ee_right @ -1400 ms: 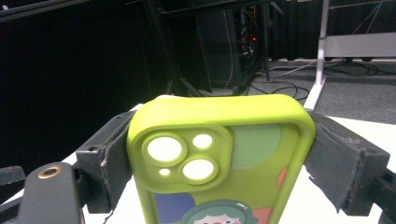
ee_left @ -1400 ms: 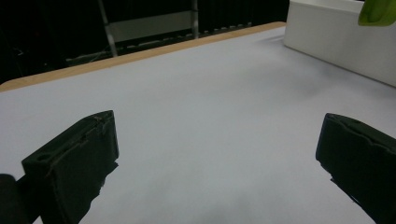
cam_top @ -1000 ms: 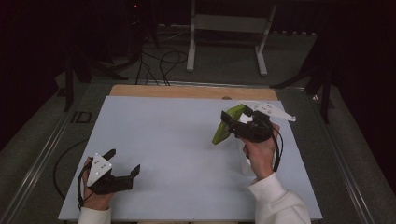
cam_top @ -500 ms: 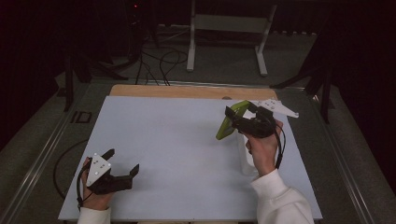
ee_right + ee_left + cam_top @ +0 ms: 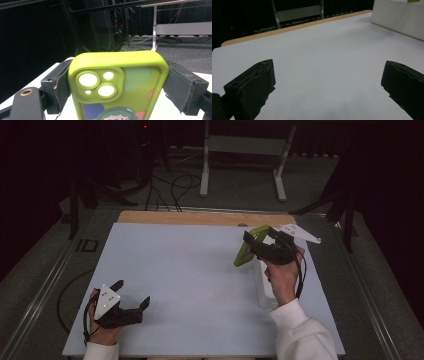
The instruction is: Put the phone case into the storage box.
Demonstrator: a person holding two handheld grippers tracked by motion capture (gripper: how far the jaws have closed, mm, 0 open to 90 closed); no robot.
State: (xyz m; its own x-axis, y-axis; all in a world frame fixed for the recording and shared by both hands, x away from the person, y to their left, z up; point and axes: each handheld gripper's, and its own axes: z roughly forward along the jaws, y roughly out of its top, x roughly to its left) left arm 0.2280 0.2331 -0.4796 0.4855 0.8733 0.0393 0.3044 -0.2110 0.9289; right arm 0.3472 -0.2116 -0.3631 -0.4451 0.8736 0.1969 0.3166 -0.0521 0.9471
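Phone case: a lime-green phone case with camera cut-outs and a cartoon print, held off the table at the far right, above a white box. In the right gripper view it stands upright, its top edge away from the hand.
Right gripper: the right gripper has its jaws clamped on the case's two long sides, just under the camera cut-outs. Gripping across the narrow width probably keeps the case from swinging and leaves its printed face open to view.
White box: it sits on the table's right part, under the person's right hand; in the left gripper view it shows as a pale block at the far right. Its purpose I cannot tell; the case may belong with it.
Left gripper: the left gripper rests low at the table's near left, well apart from the case, jaws wide apart and holding nothing; it looks parked.
Surface: a matte white sheet covers the table, with a wooden strip along the far edge.
Room: dark, with grey floor, loose cables and a white metal frame beyond the table.
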